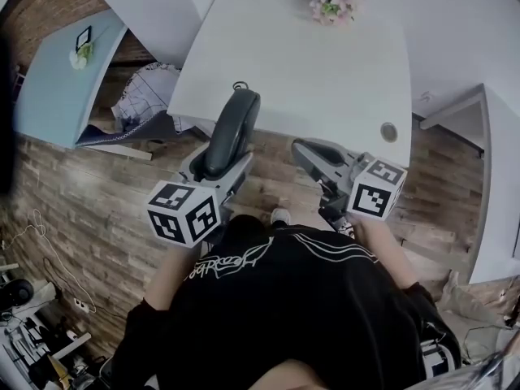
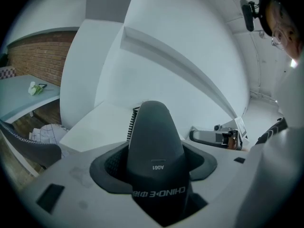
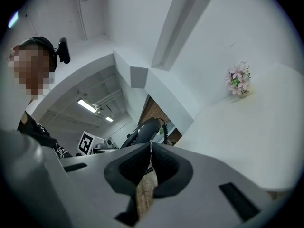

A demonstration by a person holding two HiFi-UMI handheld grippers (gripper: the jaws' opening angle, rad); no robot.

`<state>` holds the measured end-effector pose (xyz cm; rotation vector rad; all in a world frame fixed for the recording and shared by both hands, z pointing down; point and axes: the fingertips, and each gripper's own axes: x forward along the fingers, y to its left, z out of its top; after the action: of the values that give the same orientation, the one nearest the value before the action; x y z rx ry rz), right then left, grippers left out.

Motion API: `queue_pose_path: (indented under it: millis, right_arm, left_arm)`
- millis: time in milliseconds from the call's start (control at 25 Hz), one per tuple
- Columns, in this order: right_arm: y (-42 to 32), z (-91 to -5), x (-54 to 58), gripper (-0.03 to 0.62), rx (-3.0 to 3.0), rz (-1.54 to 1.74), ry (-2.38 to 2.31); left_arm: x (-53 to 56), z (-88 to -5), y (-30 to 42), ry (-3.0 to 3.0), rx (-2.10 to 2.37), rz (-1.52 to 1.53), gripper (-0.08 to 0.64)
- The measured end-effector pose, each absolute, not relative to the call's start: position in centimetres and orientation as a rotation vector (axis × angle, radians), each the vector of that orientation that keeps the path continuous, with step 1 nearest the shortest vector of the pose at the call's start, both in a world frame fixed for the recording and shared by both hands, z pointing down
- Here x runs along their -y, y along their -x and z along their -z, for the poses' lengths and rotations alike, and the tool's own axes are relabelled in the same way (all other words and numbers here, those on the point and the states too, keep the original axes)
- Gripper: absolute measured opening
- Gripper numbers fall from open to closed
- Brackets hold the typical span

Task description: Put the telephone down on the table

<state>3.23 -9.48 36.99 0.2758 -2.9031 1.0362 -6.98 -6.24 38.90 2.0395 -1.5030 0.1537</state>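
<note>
A dark grey telephone handset [image 1: 231, 132] stands between the jaws of my left gripper [image 1: 221, 162], which is shut on it. It is held in the air at the near edge of the white table [image 1: 325, 71]. In the left gripper view the handset [image 2: 154, 151] fills the space between the pads, with its coiled cord [image 2: 132, 122] behind it. My right gripper [image 1: 305, 149] hangs to the right of the handset, shut with nothing between its jaws. The right gripper view shows its pads [image 3: 161, 163] meeting at the tips, and the handset [image 3: 142, 132] beyond them.
A small pot of pink flowers [image 1: 335, 2] stands at the table's far edge. A round cable hole [image 1: 389, 132] sits near its front right corner. A pale blue table [image 1: 57, 80] and a chair with a cloth [image 1: 146, 96] stand at left. Clutter [image 1: 32, 331] lies on the floor at lower left.
</note>
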Motion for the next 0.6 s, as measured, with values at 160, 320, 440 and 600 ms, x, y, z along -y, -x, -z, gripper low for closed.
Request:
queue_pose_path:
  millis: [160, 320, 440, 600]
  right_arm:
    - [-2.9, -37.4, 10.2, 0.04, 2.892, -1.042, -0.282]
    - [-0.9, -37.7, 13.4, 0.04, 2.879, -1.032, -0.304]
    - [1.0, -37.4, 16.6, 0.04, 2.886, -1.017, -0.336]
    - [3.2, -37.3, 20.3, 0.04, 2.878, -1.025, -0.379]
  left_arm:
    - [6.8, -39.5, 7.6, -2.026, 1.502, -0.161, 0.287]
    - [10.2, -39.8, 9.8, -2.033, 1.489, -0.168, 0.285]
    - [13.5, -39.7, 11.8, -2.054, 1.479, -0.184, 0.287]
    - [18.0, -39.7, 14.4, -2.07, 1.461, -0.198, 0.285]
